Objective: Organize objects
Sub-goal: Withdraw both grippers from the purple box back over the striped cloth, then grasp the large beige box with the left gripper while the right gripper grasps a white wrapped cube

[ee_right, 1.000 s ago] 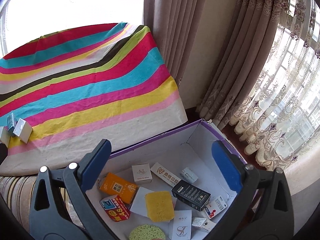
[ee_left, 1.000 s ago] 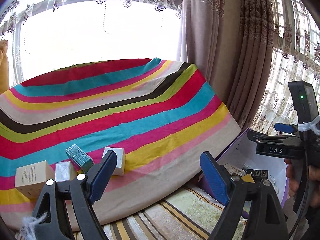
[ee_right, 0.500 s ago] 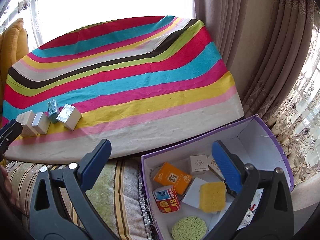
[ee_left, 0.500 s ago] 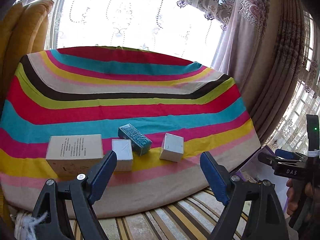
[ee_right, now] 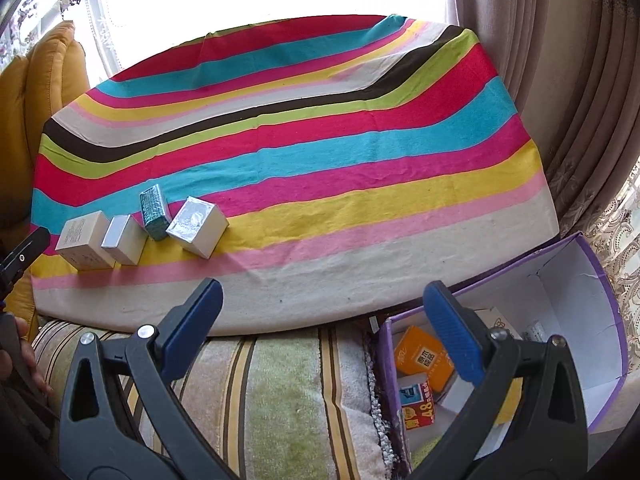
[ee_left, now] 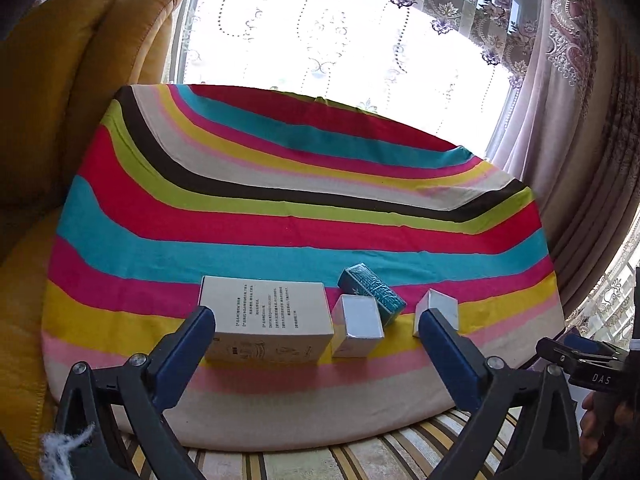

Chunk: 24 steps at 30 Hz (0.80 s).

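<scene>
Both tongs point downward over the near edge of the striped cloth (ee_left: 304,216) that covers the desk. The left tongs (ee_left: 316,328) have blue pads spread wide and opening further, with nothing between them; the pads frame the row of boxes from the near side without touching any. The right tongs (ee_right: 324,312) also stand wide and hold nothing, over the striped cushion (ee_right: 280,400) between the desk edge and the purple box (ee_right: 576,280). A hand (ee_left: 600,420) grips the right tool's handle at the edge of the left wrist view.

The purple box sits off the desk's right side, open, with an orange packet (ee_right: 420,354), a red and blue carton (ee_right: 418,406) and other small items inside, partly hidden by the tongs.

Four boxes lie in one row on the yellow and pink stripes near the front left of the cloth: one large beige box (ee_left: 266,316), just beside it one small silver box (ee_left: 358,330), one teal box (ee_left: 372,288) lying at an angle and touching it, and one white cube (ee_left: 440,308) slightly apart.
</scene>
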{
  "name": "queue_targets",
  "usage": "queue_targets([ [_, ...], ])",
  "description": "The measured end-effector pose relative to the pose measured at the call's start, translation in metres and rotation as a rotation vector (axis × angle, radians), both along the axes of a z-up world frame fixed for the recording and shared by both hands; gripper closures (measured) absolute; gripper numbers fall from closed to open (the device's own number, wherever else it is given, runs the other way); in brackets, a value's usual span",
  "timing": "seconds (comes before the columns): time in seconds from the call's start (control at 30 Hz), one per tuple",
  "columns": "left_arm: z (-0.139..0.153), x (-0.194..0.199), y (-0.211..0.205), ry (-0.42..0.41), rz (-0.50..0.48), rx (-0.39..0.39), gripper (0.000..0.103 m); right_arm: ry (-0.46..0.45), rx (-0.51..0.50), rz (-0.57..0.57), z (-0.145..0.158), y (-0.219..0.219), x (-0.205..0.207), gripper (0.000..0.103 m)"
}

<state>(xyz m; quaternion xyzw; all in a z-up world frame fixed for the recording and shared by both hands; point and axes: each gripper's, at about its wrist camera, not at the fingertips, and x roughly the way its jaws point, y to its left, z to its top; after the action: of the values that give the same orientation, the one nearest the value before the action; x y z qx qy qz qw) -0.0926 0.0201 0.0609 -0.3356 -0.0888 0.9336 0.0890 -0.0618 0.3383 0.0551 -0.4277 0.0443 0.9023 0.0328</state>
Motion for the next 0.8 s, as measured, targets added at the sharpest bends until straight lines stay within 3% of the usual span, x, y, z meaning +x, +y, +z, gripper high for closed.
queue_targets([
  [0.43, -0.026, -0.037, -0.004, -0.113, 0.068, -0.109, 0.0, -0.026, -0.032, 0.038, -0.018, -0.052, -0.035, 0.002],
  [0.8, -0.04, -0.052, -0.008, -0.173, 0.095, -0.112, 0.0, -0.027, -0.01, 0.05, -0.027, -0.088, -0.065, 0.002],
])
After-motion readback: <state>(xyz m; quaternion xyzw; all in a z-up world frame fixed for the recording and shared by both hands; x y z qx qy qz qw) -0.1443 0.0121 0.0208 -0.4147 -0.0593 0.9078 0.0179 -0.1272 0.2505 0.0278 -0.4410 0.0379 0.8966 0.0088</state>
